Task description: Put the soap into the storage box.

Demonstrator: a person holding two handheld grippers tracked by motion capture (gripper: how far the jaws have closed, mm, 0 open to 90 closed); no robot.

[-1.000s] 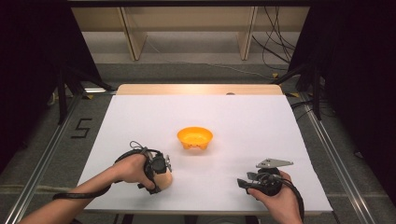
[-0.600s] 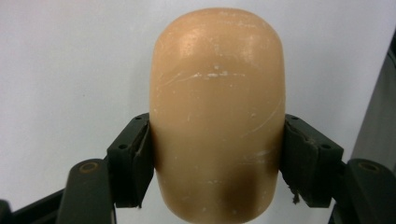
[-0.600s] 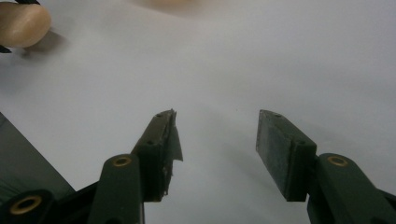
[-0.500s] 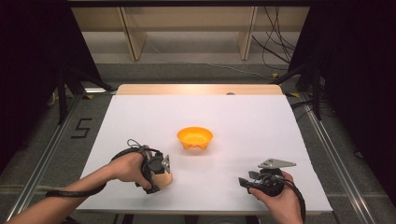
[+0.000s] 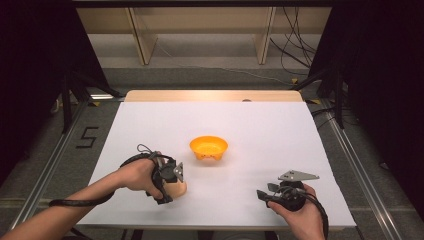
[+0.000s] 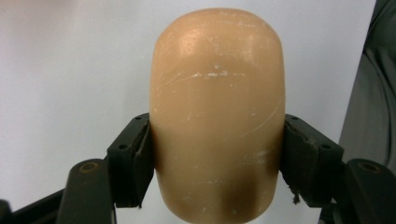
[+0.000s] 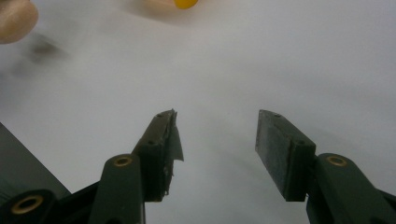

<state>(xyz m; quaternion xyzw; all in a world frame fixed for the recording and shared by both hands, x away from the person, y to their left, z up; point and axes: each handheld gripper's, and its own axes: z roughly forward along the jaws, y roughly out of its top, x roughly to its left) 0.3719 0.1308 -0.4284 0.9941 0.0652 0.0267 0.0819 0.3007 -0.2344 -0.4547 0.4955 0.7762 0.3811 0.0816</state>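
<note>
A tan, smooth, rounded lump [image 6: 217, 107] sits between the black jaws of my left gripper [image 6: 217, 154], whose pads press on both its sides. In the high view the left gripper [image 5: 174, 186] holds that tan lump [image 5: 179, 190] low over the white table near the front left. An orange bowl [image 5: 208, 147] stands in the middle of the table, just beyond and to the right of it. My right gripper [image 5: 264, 195] rests near the front right edge. Its jaws [image 7: 217, 140] stand apart with only bare table between them. The right gripper view also catches the bowl [image 7: 186, 3] and the lump [image 7: 16, 18] far off.
The white table sheet [image 5: 260, 125] ends in a wooden strip [image 5: 210, 96] at the far side. Metal rails run along both sides of the table. A floor marking "5" [image 5: 87, 136] lies to the left. Shelf legs and cables stand behind the table.
The left hand has shifted a little to the right with the tan lump still held. The right hand has stayed where it was.
</note>
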